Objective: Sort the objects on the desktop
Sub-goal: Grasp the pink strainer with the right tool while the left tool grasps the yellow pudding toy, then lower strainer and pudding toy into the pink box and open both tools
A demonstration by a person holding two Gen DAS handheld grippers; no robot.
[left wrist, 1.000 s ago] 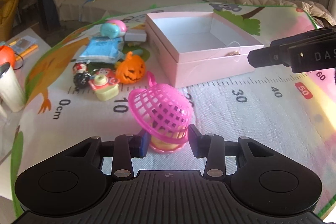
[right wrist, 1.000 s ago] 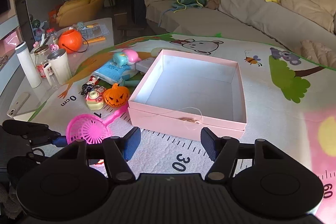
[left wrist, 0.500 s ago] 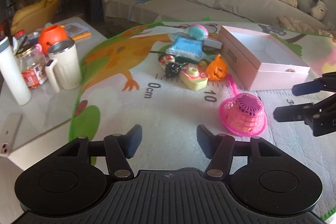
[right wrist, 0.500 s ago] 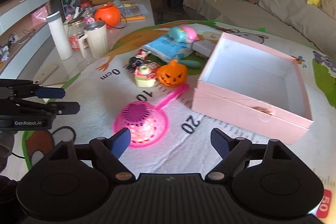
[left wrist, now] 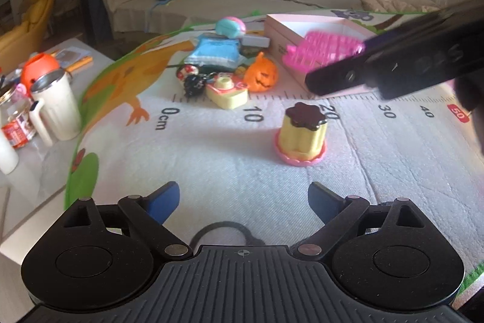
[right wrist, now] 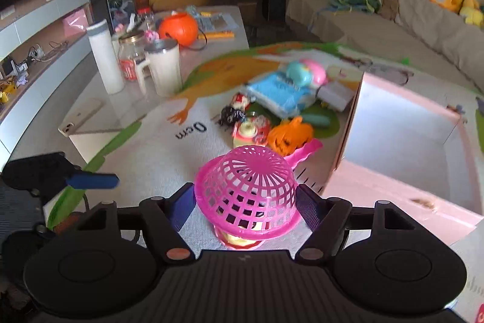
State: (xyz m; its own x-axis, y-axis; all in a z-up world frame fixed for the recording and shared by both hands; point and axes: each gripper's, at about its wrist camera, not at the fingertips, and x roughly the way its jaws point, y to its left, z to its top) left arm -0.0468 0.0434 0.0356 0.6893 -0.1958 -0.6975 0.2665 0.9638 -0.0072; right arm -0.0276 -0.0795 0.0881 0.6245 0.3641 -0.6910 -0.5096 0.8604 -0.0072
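I see the open pink cardboard box on the mat. My right gripper clamps the inverted pink plastic mesh strainer, lifted above the yellow pudding toy. My left gripper stands spread, empty, near the pudding.

Daylight, bright on the play mat; room behind dimmer. Soft shadow left of the pudding toy. Motion blur on the pink strainer and right claw. Fisheye bending at edges.
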